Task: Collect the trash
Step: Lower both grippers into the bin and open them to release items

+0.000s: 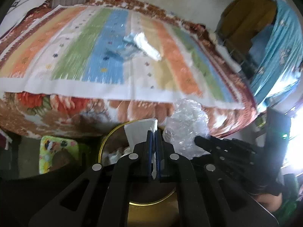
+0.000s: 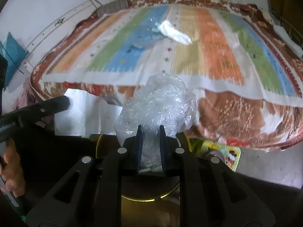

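Observation:
My left gripper (image 1: 153,132) is shut on a white paper sheet (image 1: 139,131), held over a round bin with a gold rim (image 1: 102,147). My right gripper (image 2: 151,128) is shut on a crumpled clear plastic bag (image 2: 161,102), also above the gold-rimmed bin (image 2: 168,194). The plastic bag (image 1: 186,126) and the right gripper's black finger (image 1: 203,141) show at the right of the left wrist view. On the striped bed cover lie a white wrapper (image 1: 146,45) and a clear bluish plastic piece (image 1: 121,54); both show in the right wrist view too, the wrapper (image 2: 174,32) beside the plastic (image 2: 145,36).
A bed with a striped cover (image 1: 79,56) over a floral blanket (image 1: 56,104) fills the view ahead. A green patterned mat (image 1: 56,151) lies on the floor beside the bin. A blue curtain (image 1: 280,43) hangs at the right. The left gripper's finger (image 2: 47,106) shows at the left.

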A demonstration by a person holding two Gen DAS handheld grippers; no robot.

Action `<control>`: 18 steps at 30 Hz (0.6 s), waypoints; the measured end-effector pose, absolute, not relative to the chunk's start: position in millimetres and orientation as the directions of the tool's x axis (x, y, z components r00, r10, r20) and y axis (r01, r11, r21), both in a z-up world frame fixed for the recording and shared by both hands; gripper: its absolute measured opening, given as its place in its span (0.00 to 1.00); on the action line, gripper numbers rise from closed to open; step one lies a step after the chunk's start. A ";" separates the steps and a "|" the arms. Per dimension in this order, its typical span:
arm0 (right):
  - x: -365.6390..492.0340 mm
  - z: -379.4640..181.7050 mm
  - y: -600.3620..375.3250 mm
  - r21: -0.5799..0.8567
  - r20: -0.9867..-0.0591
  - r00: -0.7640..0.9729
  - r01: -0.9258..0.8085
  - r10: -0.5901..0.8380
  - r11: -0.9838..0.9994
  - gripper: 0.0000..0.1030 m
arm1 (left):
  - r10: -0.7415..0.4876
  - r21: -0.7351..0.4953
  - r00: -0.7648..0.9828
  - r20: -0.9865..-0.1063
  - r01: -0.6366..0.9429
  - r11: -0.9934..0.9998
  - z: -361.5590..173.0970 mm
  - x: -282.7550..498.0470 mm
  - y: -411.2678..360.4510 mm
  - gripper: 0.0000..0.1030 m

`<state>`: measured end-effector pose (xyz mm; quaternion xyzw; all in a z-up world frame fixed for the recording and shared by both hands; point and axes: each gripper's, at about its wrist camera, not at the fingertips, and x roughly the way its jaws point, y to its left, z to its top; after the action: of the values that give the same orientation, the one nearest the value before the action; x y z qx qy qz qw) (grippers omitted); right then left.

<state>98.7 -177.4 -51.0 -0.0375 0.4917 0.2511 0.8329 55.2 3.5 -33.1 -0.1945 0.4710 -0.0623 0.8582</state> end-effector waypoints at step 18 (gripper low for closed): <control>120.9 -129.5 -157.9 0.215 -0.942 0.168 -0.369 0.292 0.904 0.18 | -0.224 -0.316 0.336 -0.915 -0.249 0.915 -100.7 82.4 -0.8 0.03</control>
<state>120.9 -157.9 -129.5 -0.0316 0.6076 0.2163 0.7636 82.4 -0.8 -100.7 -0.2055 0.5760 0.0079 0.7912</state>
